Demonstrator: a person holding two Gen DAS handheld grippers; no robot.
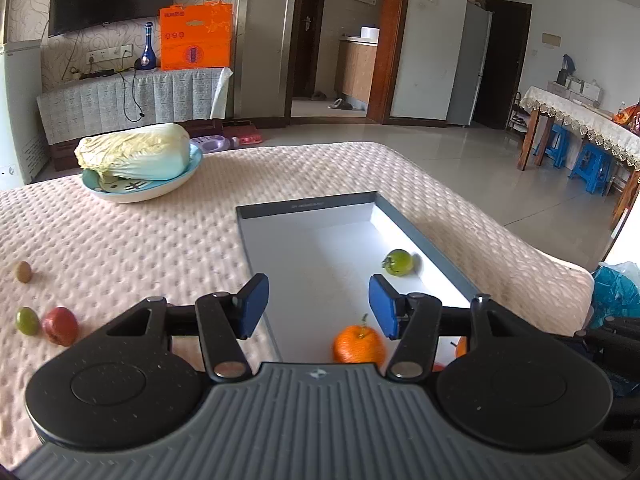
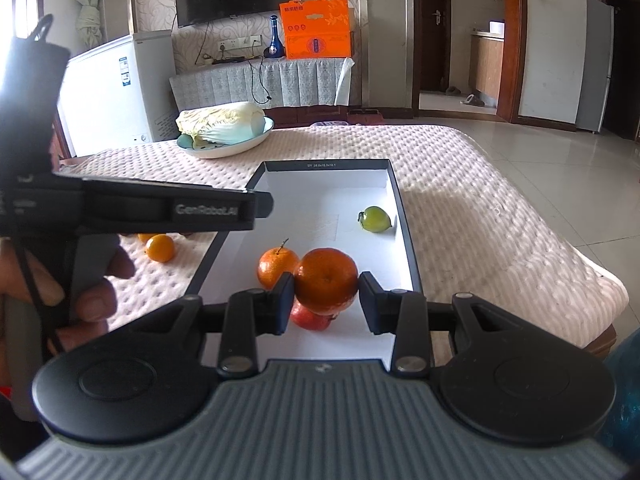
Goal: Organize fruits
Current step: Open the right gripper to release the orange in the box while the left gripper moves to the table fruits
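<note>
Two grippers are working over the shallow box, the grey-rimmed, white-floored tray lying on the quilted pink cover. The right gripper has its pads pinched on a large orange, hanging it just above the near end of the box; directly beneath it a red fruit lies on the box floor, mostly hidden. Just left of the held orange, a stemmed mandarin rests inside the box, and a green tomato lies farther back, close to the box's right wall. The left gripper hangs over the box's near left edge with its blue pads well apart and nothing between them; a hand grips its handle. Outside the box, off its left wall, a small orange lies on the cover, and farther left a red fruit, a green one and a brown one are scattered. Beyond the box's far left corner, a napa cabbage fills a pale bowl.
</note>
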